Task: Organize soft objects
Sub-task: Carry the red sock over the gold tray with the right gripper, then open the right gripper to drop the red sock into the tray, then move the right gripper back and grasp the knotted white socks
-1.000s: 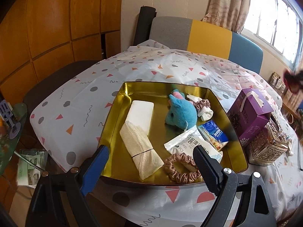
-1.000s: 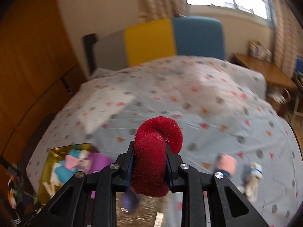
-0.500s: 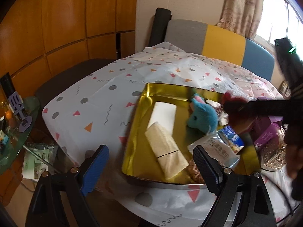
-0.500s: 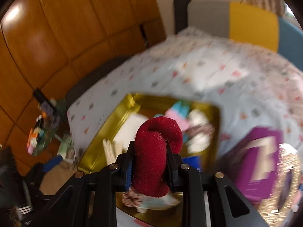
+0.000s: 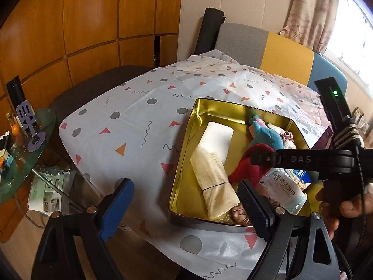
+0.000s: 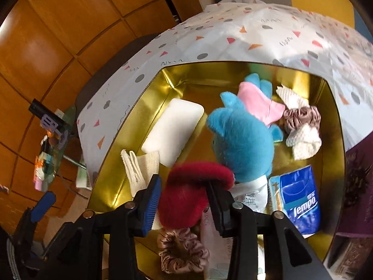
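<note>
A gold tin tray (image 5: 186,144) (image 6: 144,93) sits on the patterned tablecloth. In it lie a blue plush toy (image 6: 242,137) (image 5: 265,135), a white block (image 6: 172,130) (image 5: 216,137), a rolled cream cloth (image 5: 214,182), a tissue pack (image 6: 300,200), a wet-wipes pack (image 5: 282,186) and scrunchies (image 6: 181,254). My right gripper (image 6: 184,200) is over the tray; a red plush item (image 6: 186,196) (image 5: 251,163) sits between its fingers, which look slightly spread around it. My left gripper (image 5: 184,203) is open and empty at the tray's near left edge.
A purple box (image 6: 359,182) stands right of the tray. A glass side table (image 5: 21,144) with small items is at the left, below the table edge. A grey, yellow and blue chair (image 5: 268,46) stands behind the table.
My right gripper swung from over the far table to above the tray and lowered the red plush item into it; its jaws have spread. My left gripper drifted left.
</note>
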### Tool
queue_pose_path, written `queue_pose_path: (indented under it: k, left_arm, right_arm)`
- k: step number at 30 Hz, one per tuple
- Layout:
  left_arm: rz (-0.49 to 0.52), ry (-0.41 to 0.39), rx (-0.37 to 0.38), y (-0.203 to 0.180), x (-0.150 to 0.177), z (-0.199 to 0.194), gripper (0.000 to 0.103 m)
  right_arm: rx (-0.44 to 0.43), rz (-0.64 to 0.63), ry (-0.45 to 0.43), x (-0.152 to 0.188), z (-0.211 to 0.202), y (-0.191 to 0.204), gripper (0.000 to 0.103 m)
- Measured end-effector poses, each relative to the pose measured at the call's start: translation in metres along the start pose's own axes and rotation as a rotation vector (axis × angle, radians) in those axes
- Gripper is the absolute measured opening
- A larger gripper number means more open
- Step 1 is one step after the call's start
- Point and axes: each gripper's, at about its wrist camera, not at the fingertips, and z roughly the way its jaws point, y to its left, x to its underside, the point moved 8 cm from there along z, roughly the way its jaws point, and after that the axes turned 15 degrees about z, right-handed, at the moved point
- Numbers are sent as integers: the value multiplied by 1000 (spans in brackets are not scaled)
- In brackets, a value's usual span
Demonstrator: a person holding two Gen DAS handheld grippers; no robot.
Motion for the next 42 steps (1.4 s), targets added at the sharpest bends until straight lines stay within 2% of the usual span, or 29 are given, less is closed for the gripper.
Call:
queue_pose_path:
  k: [7,15,29,36,42]
  left_arm:
    - [11,-2,-2,-4,0,0,91]
    - [37,-6,7,-14,-3,-4,91]
    - [104,-34,22,-39,-11,-17,91]
    - [114,-36,28,-45,-14,-17,91]
    - [137,-42,22,-53,-17,-19,91]
  right_arm:
    - [6,2,-41,1,-21,-5,40]
    - [117,-82,-171,5,-56,-11,40]
    - [180,-203,-403,13,-138,-23,40]
    - [233,-110,-538,1,-213,-81,41]
    - [357,87,-612,-7,-274,-183,41]
